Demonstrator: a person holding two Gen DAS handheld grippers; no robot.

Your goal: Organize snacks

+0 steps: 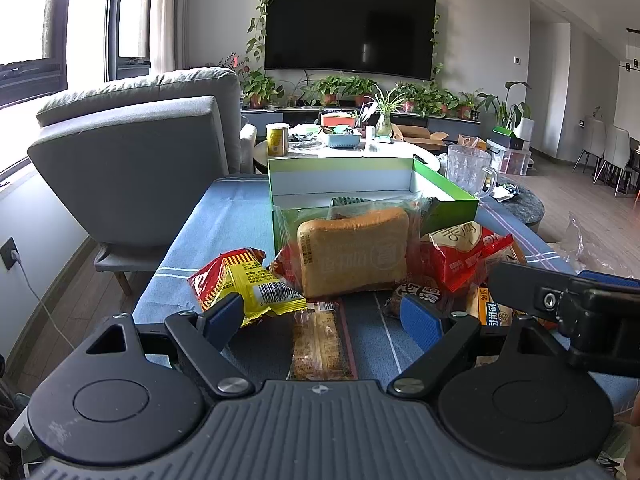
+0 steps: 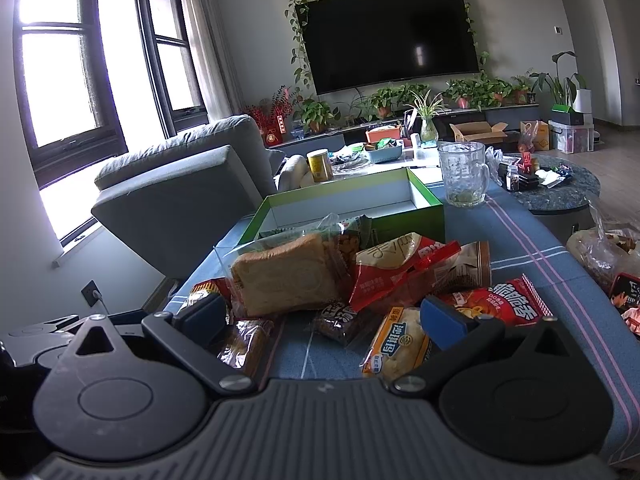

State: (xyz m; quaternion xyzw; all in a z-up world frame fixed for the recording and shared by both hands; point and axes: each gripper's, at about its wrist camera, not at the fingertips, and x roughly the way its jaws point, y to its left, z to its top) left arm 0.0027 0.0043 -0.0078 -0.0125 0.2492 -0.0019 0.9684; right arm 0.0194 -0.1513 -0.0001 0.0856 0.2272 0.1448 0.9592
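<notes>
Since both tools are spread wide and holding nothing, this looks like the very start: the snacks sit piled on the blue-clothed counter (image 1: pixel 240 216) right in front of the open green box (image 1: pixel 444 184), which looks empty. The left tool (image 1: pixel 322 316) hovers over a flat brown cookie pack (image 1: pixel 322 344), with the yellow-red packet (image 1: pixel 240 284) by its left finger. The right tool (image 2: pixel 320 316) is near the yellow bun pack (image 2: pixel 400 340). I'd pinch loose outer packs first and leave the bagged bread (image 2: pixel 288 280) until they're gone.
</notes>
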